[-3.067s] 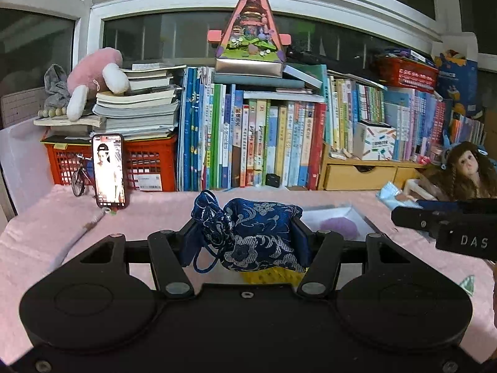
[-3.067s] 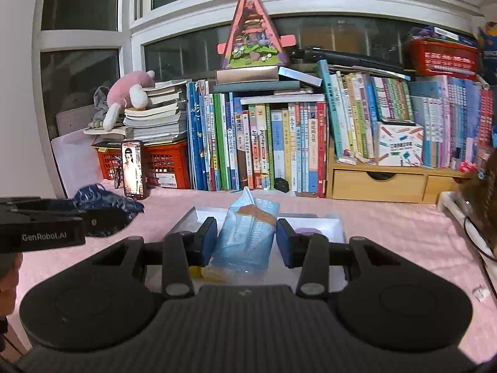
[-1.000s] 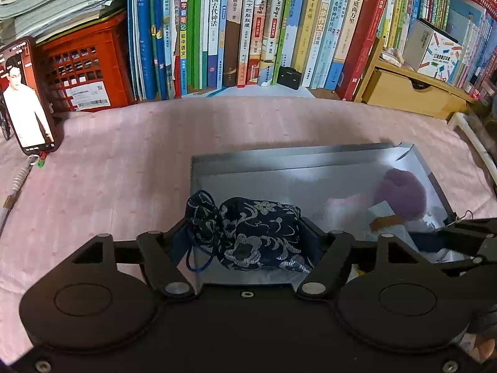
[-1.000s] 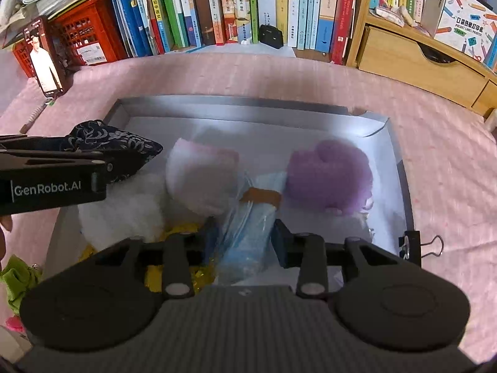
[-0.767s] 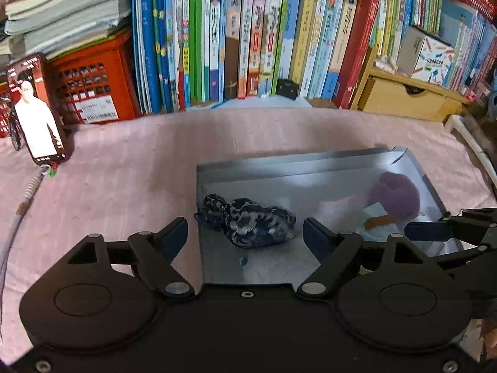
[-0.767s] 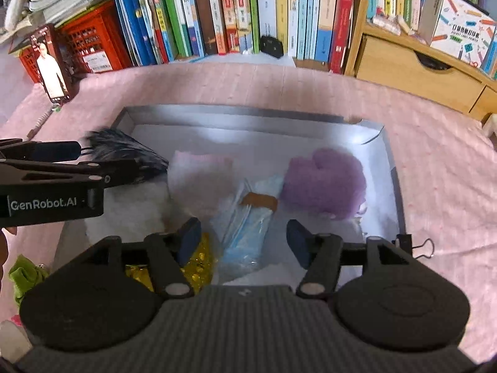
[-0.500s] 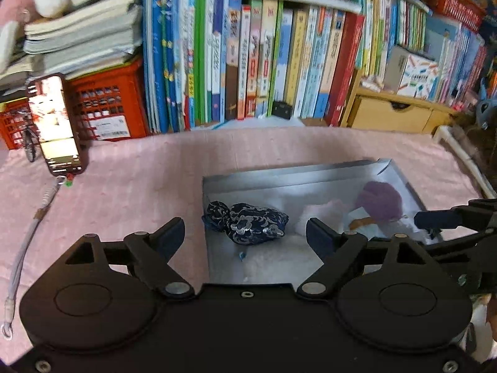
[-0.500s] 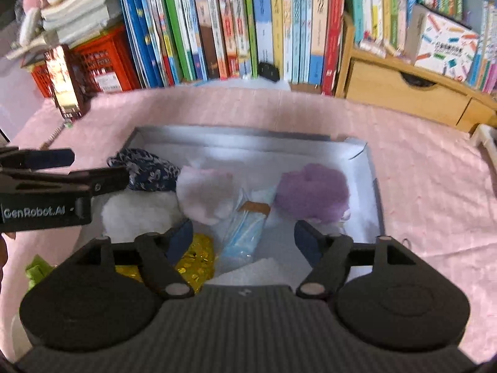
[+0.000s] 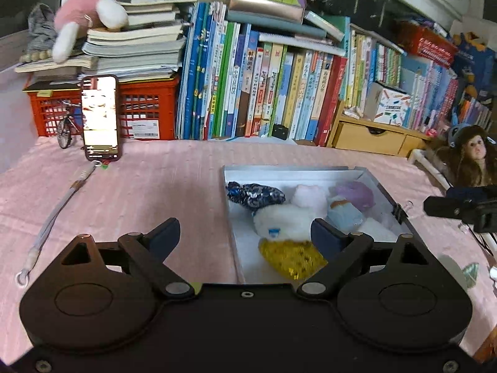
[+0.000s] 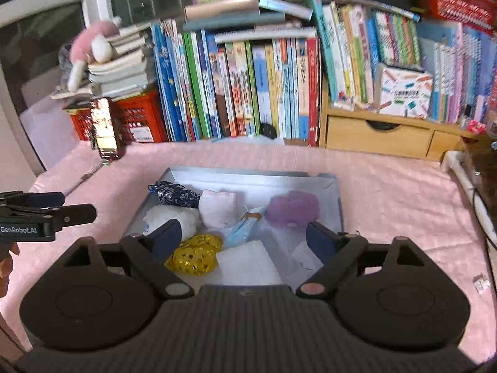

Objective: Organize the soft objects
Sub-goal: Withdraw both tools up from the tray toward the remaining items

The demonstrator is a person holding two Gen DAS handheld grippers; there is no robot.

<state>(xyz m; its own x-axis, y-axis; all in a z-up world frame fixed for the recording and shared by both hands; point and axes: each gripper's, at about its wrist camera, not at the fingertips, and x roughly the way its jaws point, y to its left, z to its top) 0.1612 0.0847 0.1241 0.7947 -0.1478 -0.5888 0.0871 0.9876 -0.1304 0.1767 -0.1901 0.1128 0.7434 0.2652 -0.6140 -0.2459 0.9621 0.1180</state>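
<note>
Now both the left tongs (image 9: 245, 236) and right tongs (image 10: 243, 236) are opening with nothing between them, the tray (image 10: 248, 175) of soft things lying ahead and below, nearer the right pair.

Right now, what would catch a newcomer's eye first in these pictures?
Probably the grey tray on the pink cloth, filled with soft things: a blue patterned pouch in its far left corner, a purple puff at the right, a gold mesh bag nearest. Behind it, a packed row of books.
</note>
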